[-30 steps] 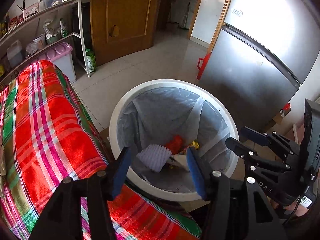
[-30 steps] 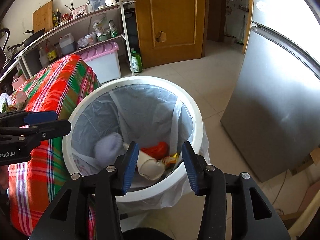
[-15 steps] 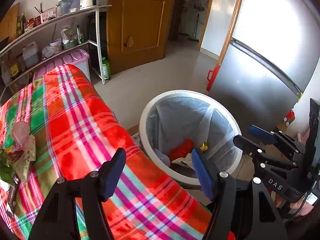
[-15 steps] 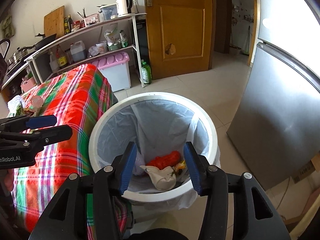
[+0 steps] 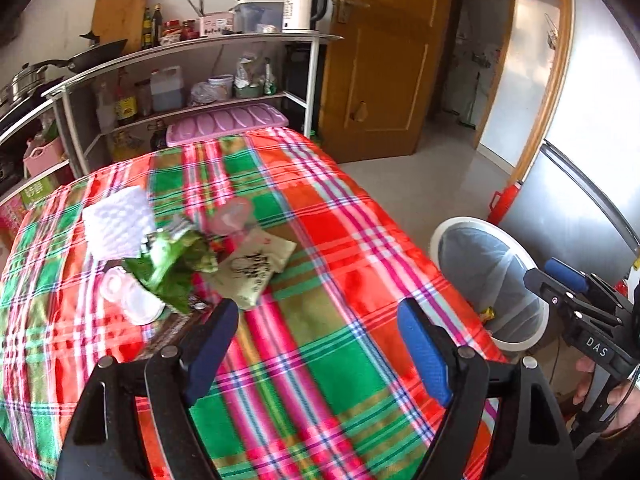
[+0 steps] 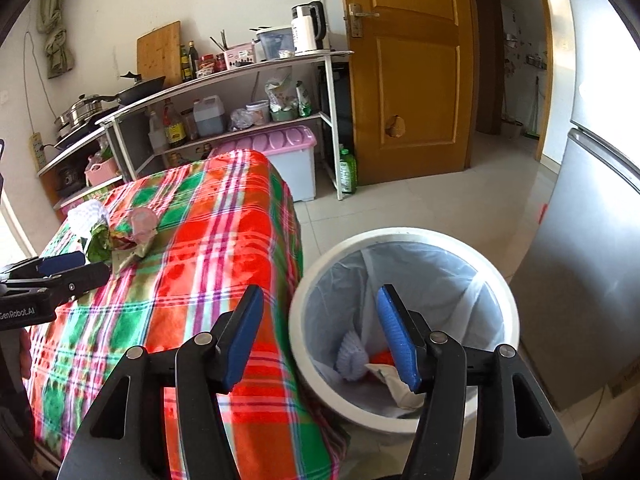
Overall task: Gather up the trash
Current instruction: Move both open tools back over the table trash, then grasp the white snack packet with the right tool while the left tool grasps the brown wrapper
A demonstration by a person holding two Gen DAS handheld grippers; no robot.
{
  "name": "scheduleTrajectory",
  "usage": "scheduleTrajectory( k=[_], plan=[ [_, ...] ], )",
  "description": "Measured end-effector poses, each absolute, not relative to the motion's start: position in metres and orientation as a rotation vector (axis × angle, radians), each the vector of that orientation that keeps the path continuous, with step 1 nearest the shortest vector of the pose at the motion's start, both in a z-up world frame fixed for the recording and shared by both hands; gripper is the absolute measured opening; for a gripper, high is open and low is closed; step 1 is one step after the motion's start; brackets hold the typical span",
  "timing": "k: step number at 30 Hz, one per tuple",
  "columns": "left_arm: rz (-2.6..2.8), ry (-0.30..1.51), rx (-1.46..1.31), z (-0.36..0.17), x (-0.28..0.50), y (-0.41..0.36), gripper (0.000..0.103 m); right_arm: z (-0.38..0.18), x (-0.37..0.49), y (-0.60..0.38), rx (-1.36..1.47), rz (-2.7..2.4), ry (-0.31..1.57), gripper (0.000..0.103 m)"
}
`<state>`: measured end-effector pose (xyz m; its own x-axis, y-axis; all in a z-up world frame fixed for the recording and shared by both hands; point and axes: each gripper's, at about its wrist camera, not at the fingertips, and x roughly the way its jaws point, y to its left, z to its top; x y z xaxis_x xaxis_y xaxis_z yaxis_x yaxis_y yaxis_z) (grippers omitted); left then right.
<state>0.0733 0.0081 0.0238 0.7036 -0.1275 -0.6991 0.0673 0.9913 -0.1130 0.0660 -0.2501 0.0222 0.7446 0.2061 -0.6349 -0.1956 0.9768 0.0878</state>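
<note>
A pile of trash lies on the plaid tablecloth: a white foam sheet, a green wrapper, a pale printed packet and a clear pink cup. My left gripper hovers over the cloth just short of the pile, its jaws opening with nothing between them. My right gripper hangs above the table's edge and the white bin, jaws opening and empty. Trash lies at the bottom of the lined bin. The pile also shows far left in the right wrist view.
A steel fridge stands right of the bin. Metal shelves with bottles, a kettle and a pink-lidded box line the back wall beside a wooden door. A red jug sits on the tiled floor.
Both grippers have drawn back from over the bin and opened wider. The left one has swung left over the table, bringing the trash pile into view.
</note>
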Motion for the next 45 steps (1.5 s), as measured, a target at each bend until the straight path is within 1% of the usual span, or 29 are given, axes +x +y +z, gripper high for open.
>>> scheduleTrajectory(
  k=[11,15,17,23,26,34,41,45],
  plan=[
    [0.019,0.765,-0.139,0.015,0.049,0.089,0.084,0.019,0.081,-0.176,-0.047,0.36,0.722,0.06],
    [0.048,0.792,-0.199,0.006,0.046,0.116,0.084,0.014,0.088,-0.152,-0.049,0.414,0.744,0.06],
    [0.067,0.805,-0.203,0.0,0.043,0.125,0.091,0.012,0.092,-0.142,-0.044,0.43,0.756,0.06],
    [0.102,0.85,-0.226,-0.009,0.041,0.144,0.092,0.007,0.103,-0.114,-0.053,0.47,0.781,0.06],
    [0.092,0.866,-0.266,-0.013,0.043,0.151,0.092,0.0,0.111,-0.102,-0.046,0.494,0.828,0.06],
    [0.05,0.865,-0.235,-0.019,0.052,0.148,0.091,-0.009,0.127,-0.076,0.01,0.557,0.889,0.06],
    [0.027,0.889,-0.173,-0.026,0.064,0.139,0.082,-0.014,0.147,-0.055,0.024,0.566,0.913,0.06],
    [0.034,0.888,-0.138,-0.028,0.069,0.134,0.082,-0.018,0.158,-0.046,0.041,0.583,0.933,0.06]
  ],
)
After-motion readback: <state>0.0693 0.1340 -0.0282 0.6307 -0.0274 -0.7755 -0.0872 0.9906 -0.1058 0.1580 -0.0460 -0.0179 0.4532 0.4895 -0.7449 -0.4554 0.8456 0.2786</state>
